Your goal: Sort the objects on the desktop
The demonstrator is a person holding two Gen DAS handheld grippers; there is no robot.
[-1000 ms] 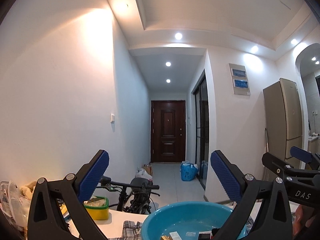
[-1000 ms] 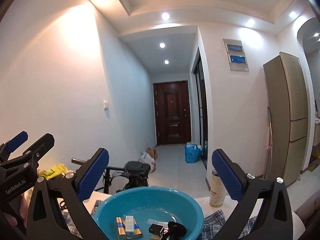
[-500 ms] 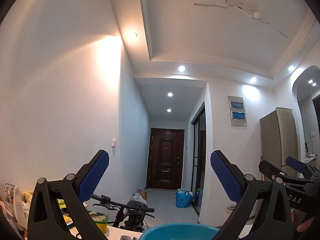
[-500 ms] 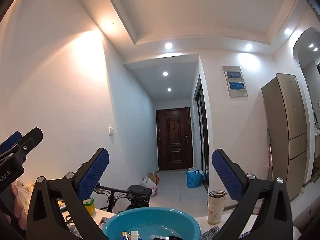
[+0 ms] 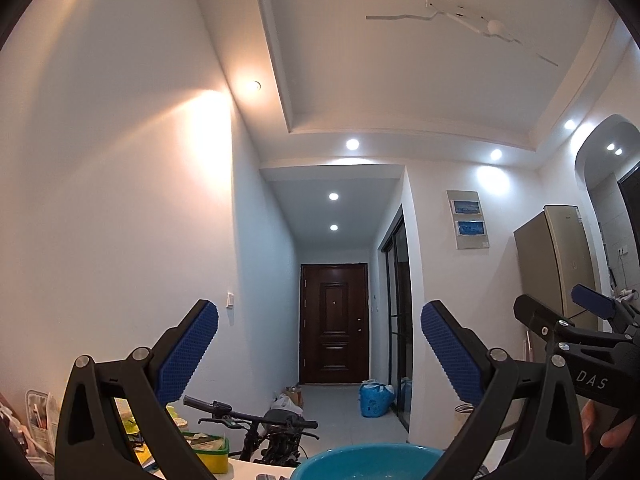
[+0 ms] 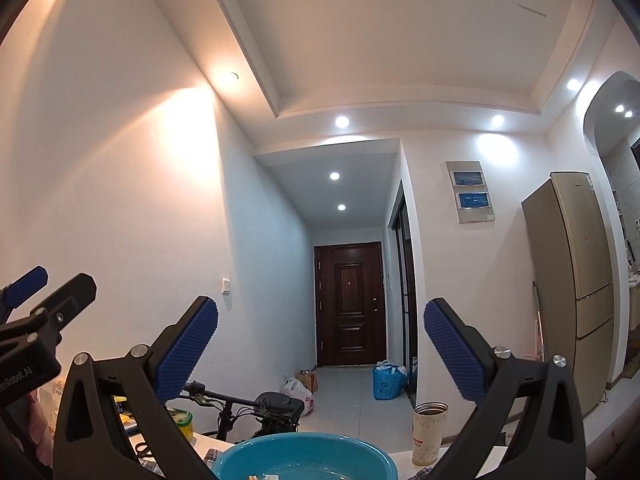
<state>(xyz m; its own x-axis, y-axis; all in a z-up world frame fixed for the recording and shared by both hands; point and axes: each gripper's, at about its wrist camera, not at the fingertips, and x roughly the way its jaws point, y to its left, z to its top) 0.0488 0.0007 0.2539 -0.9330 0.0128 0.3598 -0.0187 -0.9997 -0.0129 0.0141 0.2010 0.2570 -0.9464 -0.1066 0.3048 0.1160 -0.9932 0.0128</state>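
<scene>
Blue basin with the sorted bits has slid to the very bottom edge of both wrist views; a second ago its whole bowl and the small items inside showed, now only the rim and a few scraps at the lower centre. Both cameras have tilted up toward the ceiling and hallway. Left gripper and right gripper each stand with jaws spread wide, nothing between the blue pads. A metal cup stands at lower right beside the basin, a green-lidded box at lower left. My guess: both tools are pulling back, sorting either paused or finished
</scene>
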